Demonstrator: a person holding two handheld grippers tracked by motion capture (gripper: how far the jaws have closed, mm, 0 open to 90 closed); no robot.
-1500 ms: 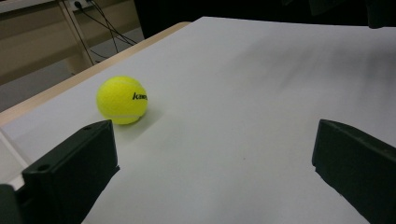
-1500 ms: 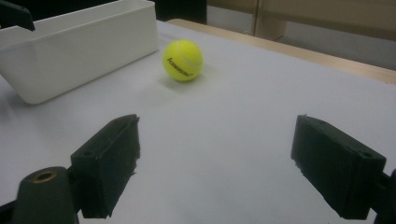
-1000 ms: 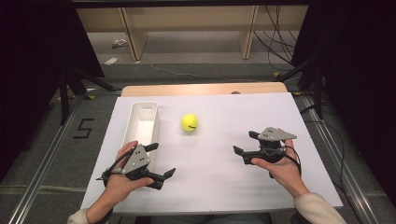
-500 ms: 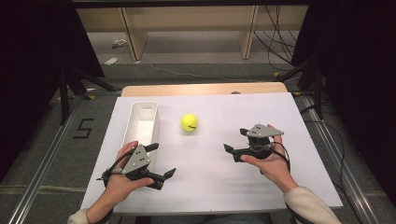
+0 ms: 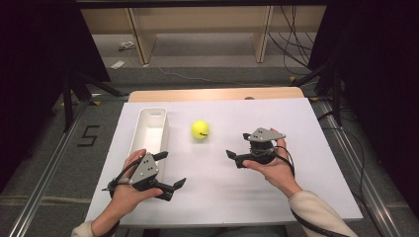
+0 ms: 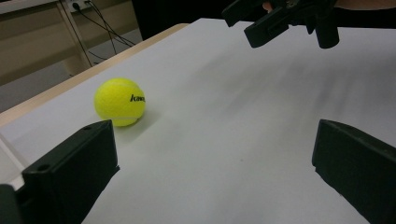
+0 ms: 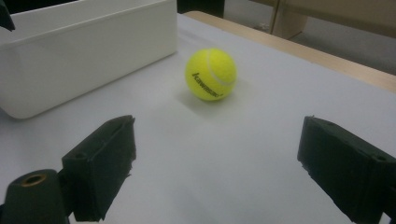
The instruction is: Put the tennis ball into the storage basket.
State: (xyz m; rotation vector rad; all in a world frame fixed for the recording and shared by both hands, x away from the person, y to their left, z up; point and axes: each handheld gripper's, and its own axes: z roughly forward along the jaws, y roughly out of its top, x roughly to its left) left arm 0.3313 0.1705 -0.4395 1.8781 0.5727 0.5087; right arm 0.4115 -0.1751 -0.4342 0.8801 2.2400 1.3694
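2 hand-held grippers flank the ball (image 5: 200, 130): the right hand-held gripper (image 5: 235, 158), jaws just opening and empty, faces it for a grasp; the left hand-held gripper (image 5: 170, 170) waits, open, beside the bin (image 5: 143, 140).

Overhead cam; gripper cams share ball (image 7: 210, 74)

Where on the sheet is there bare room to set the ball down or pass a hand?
Bare sheet runs between the two grippers along the near edge, and right of the right gripper to the sheet's edge. The far strip behind the ball is bare too. It is tighter on the left, where the bin and the left gripper sit close.
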